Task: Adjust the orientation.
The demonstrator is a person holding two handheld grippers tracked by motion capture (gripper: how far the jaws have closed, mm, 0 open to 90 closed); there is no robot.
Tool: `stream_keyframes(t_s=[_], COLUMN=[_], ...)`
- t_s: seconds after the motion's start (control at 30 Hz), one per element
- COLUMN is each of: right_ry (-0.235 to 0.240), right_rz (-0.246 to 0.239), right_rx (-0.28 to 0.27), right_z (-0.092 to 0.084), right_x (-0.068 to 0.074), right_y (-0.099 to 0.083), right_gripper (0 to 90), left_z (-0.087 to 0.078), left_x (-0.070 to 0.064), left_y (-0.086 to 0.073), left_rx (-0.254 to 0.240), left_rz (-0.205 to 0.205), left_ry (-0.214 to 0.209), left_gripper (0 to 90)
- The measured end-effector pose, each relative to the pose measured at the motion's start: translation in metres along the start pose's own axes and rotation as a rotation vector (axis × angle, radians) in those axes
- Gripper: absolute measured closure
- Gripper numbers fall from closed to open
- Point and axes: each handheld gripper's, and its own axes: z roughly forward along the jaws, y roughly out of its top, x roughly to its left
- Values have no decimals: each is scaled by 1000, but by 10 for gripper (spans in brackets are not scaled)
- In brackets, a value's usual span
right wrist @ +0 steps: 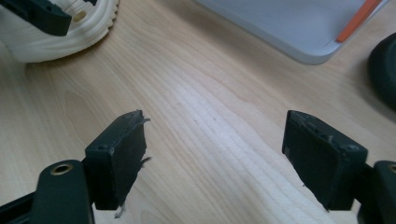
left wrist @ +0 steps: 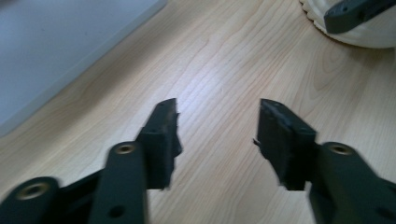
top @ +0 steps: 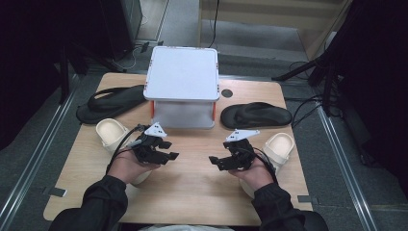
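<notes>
Pale wood-grain laminate covers the rectangular table (top: 192,192), and at the middle of its far edge stands a white lidded plastic storage box with orange latches (top: 183,84). A black rubber flip-flop sandal (top: 111,102) lies at the far left corner, just beside the box, and a second black flip-flop (top: 256,115) lies to the box's right, near the far right corner. A cream foam clog (top: 111,132) sits near the left edge, partly behind the person's left hand (top: 127,166); a matching cream clog (top: 278,148) sits near the right edge, partly behind the right hand (top: 254,173).

Over the bare middle of the table, toward the near edge, the left gripper (top: 169,150) and the right gripper (top: 215,162) point inward at each other, apart, each topped with a grey three-cornered plate. In the left gripper view the left gripper (left wrist: 218,122) has its jaws spread with only table surface between them; the box's pale side is at upper left and a cream clog (left wrist: 359,37) at upper right, with a dark jaw of the other gripper across it. In the right gripper view the right gripper (right wrist: 215,130) is likewise released, jaws wide over bare wood, the pad edges frayed; a cream clog (right wrist: 65,37) shows at upper left, the box corner with an orange latch (right wrist: 299,28) at upper right, and a black sandal's edge (right wrist: 384,70) at far right. Neither gripper grasps anything.
</notes>
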Motion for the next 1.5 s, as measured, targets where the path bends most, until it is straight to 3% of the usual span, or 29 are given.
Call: stream_keyframes(t_s=[0.1, 0.13, 0.2, 0.33, 0.4, 0.5, 0.6, 0.67, 0.9, 0.93, 1.1, 1.17, 1.37, 1.5], right_ry=[-5, 0, 3, -10, -14, -3, -14, -10, 4, 5, 12, 16, 22, 32], right_rz=[5, 2, 7, -3, -5, 2, -23, -30, -50, -54, -58, -68, -72, -77], right_rx=[-13, -38, -53, -57, -46, -30, -19, -14, -5, 2, 0, 0, -2, -3], right_z=[-2, -4, -7, -10, -10, -9, -10, -10, -8, -8, -7, -7, -7, -5], right_x=[-1, -2, -3, -4, -5, -6, -3, -2, 0, 2, 3, 3, 3, 4], right_y=[0, 1, 3, 2, 1, 0, -2, -3, -2, -1, 1, 2, 4, 5], right_gripper=[262, 345, 402, 427, 437, 440, 418, 416, 412, 410, 409, 410, 405, 405], left_z=[1, 2, 2, 2, 0, -1, -7, -8, -8, -10, -14, -17, -33, -43], left_x=[0, 2, 1, 5, 6, 7, 9, 11, 15, 16, 16, 17, 21, 25], left_y=[-3, -3, -1, 2, 2, 2, 3, 4, 5, 4, 2, 1, -3, -7], left_rx=[1, -2, 2, 26, 17, 12, 9, 3, 30, 19, 40, 65, 49, 50], left_rz=[13, 10, -1, -47, -53, -53, -39, -52, -36, -49, -40, -63, -79, -125], left_ry=[7, -18, -19, 24, 13, 3, -4, -9, 38, 23, 3, -18, 24, 34], left_gripper=[554, 565, 575, 487, 482, 484, 483, 486, 455, 448, 422, 434, 437, 436])
